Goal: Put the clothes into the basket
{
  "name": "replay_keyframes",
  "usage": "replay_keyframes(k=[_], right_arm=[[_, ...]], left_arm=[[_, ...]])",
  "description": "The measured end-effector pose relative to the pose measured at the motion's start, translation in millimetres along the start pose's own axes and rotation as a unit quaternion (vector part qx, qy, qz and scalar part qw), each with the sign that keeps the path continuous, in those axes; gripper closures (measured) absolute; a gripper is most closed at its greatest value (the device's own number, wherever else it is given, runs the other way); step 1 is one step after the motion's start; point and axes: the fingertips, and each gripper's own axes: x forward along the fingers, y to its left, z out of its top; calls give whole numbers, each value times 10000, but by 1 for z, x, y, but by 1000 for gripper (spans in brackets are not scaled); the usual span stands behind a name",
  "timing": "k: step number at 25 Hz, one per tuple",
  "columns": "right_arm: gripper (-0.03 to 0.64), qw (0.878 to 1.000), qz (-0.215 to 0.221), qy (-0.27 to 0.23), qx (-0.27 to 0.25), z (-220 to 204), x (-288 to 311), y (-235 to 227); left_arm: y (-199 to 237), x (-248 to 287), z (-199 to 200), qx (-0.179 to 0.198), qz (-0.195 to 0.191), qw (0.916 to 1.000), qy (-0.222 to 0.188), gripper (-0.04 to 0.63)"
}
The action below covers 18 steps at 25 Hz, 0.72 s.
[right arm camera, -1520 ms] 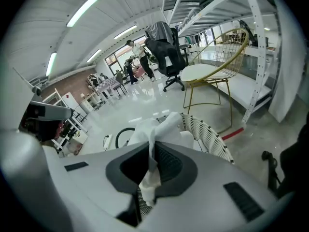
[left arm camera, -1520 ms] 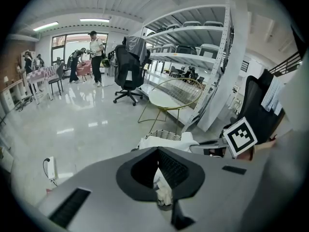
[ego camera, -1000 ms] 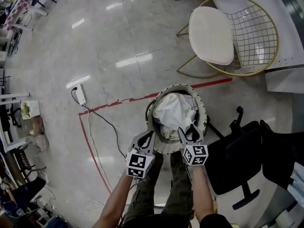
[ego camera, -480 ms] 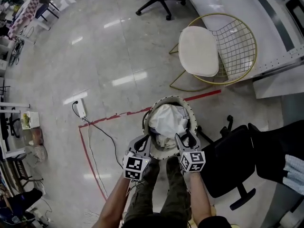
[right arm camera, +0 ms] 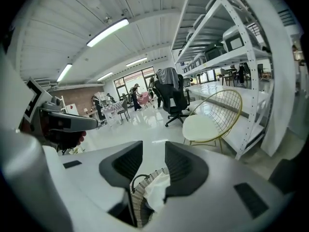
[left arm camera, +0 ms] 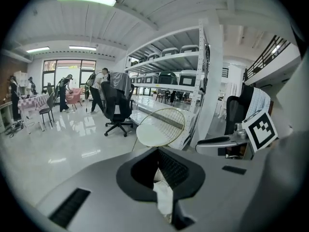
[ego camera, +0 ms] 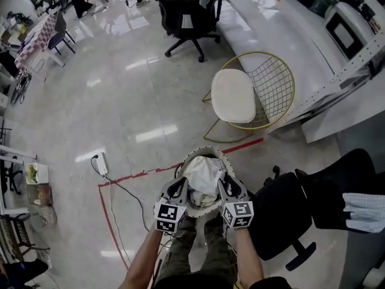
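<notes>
A round woven basket [ego camera: 201, 152] stands on the floor in front of the person's legs, filled with white clothes [ego camera: 201, 174]. My left gripper [ego camera: 178, 186] hovers at its near left rim and my right gripper [ego camera: 225, 185] at its near right rim. In the left gripper view the left gripper's [left arm camera: 157, 151] tips meet, and white cloth [left arm camera: 164, 197] shows low behind them. In the right gripper view the right gripper's [right arm camera: 153, 151] jaws are closing with a gap still between them. The basket rim [right arm camera: 139, 197] and white cloth [right arm camera: 157, 187] show through that gap, untouched by the pads.
A gold wire chair with a white cushion [ego camera: 234, 95] stands beyond the basket. One black office chair [ego camera: 283, 212] is close on the right, another [ego camera: 186, 17] far back. A power strip and cable [ego camera: 101, 164] lie left by red floor tape [ego camera: 126, 177]. White shelving [ego camera: 337, 95] runs along the right.
Both grippers have risen with the head camera, so the basket and floor look smaller and farther away. The grippers still frame the basket's near rim.
</notes>
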Motion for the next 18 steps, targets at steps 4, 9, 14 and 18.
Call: replay_keyframes(k=[4,9,14,18], right_arm=[[485,9993,-174,-313,-146,43,-20,1],[511,9957,-392,-805,-232,96,-65,9],[538,9886,-676,-1294,-356,136,-108,11],[556,9837,-861,-1534,-378,153,-136,14]], left_arm=[[-10,-5,44,211,-138,9993,-290,588],[-34,-28,94,506,-336,9960,-657,588],[-59,-41,134,747,-605,9902,-1010,588],[-75,-51,152,908,-770,9861,-1162,588]])
